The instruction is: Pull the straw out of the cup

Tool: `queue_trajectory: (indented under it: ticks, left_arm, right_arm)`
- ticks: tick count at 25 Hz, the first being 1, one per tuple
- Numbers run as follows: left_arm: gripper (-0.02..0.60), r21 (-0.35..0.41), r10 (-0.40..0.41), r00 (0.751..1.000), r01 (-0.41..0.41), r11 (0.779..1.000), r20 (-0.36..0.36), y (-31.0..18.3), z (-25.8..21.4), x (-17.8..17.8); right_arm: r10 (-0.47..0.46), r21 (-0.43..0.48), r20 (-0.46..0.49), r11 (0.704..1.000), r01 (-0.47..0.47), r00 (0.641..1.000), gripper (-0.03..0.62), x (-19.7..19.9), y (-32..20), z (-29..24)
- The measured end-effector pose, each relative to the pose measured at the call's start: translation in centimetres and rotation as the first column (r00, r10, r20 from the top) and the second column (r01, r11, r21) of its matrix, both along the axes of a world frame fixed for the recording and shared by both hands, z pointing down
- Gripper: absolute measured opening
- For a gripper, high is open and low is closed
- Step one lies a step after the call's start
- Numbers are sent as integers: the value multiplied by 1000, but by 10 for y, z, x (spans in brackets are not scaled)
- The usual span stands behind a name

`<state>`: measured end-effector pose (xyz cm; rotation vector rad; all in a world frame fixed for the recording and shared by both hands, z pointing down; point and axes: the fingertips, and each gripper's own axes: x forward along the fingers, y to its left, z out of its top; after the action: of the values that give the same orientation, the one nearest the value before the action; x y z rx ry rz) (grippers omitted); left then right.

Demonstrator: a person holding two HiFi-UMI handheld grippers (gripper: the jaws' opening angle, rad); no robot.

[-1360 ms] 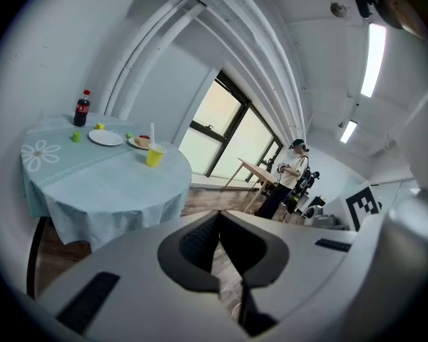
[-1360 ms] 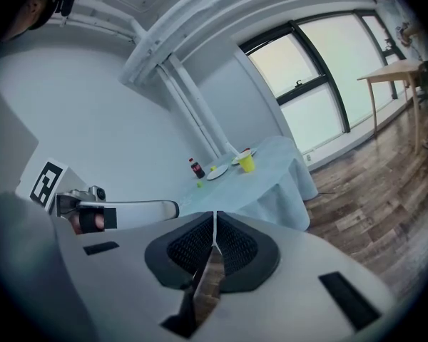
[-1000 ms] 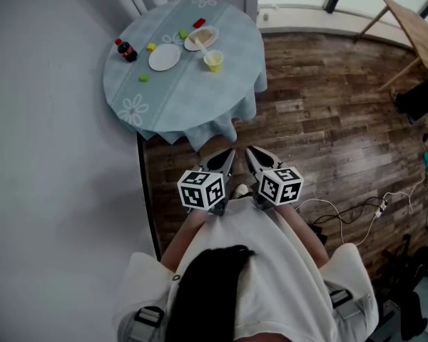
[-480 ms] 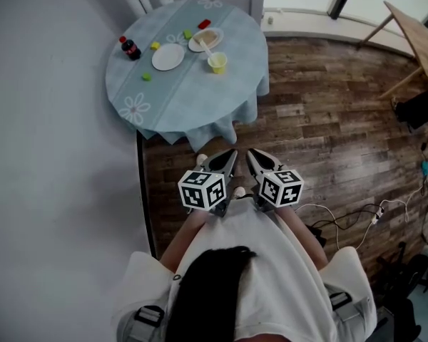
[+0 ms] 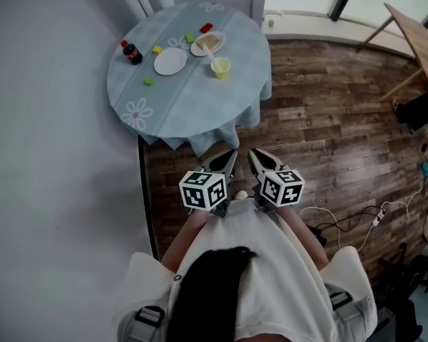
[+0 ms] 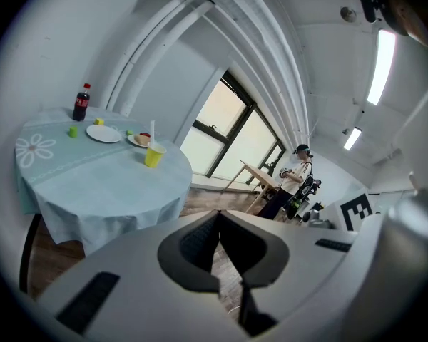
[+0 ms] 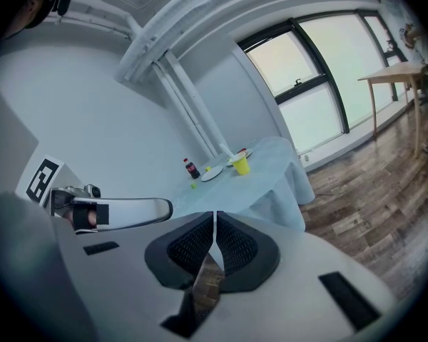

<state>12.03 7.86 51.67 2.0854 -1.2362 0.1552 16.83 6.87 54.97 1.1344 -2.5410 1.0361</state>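
**Both grippers closed and empty at the waist, cup and straw well off on the bench**

The left gripper [image 5: 225, 162] and the right gripper [image 5: 260, 162] are held side by side close to the person's body, pointing forward and slightly down toward the round bench under a pale blue flowered cloth [image 5: 192, 105]. Each gripper's jaws are pressed together with nothing between them.

On the bench, from left to right, stand a small dark cola bottle with a red cap [image 5: 131, 52], a bare white plate [image 5: 170, 61], a second plate carrying food [image 5: 207, 43] and a yellow cup [image 5: 220, 68]. The white straw [image 6: 153, 129] stands in the cup, leaning a little, well apart from both grippers. Small green and yellow pieces [image 5: 148, 81] lie around the plates.

A stretch of dark wooden plank floor [image 5: 328, 134] lies between the grippers and the bench. Far right, a bare wooden table [image 5: 414, 27] stands by the window, and cables [image 5: 357, 212] trail across the floor.
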Motion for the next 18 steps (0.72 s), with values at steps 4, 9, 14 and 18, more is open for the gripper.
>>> queue_trajectory:
  ticks: [4, 9, 14, 18]
  left_arm:
    - [9, 5, -6, 1000, 6, 1000, -8, -13, -1, -8]
    - [9, -1, 15, 1000, -15, 1000, -13, -31, -1, -12]
    - [9, -5, 19, 999, -19, 1000, -26, -57, 0, -21]
    - [9, -5, 37, 999, -37, 999, -22, -75, -1, -23]
  right_arm:
    - [0, 6, -13, 1000, 0, 1000, 37, -6, -10, 0]
    - [13, 4, -27, 1000, -13, 1000, 37, -11, -26, 0]
    - [45, 13, -46, 999, -45, 998, 37, -14, -50, 1]
    - [64, 5, -53, 998, -64, 997, 37, -16, -66, 3]
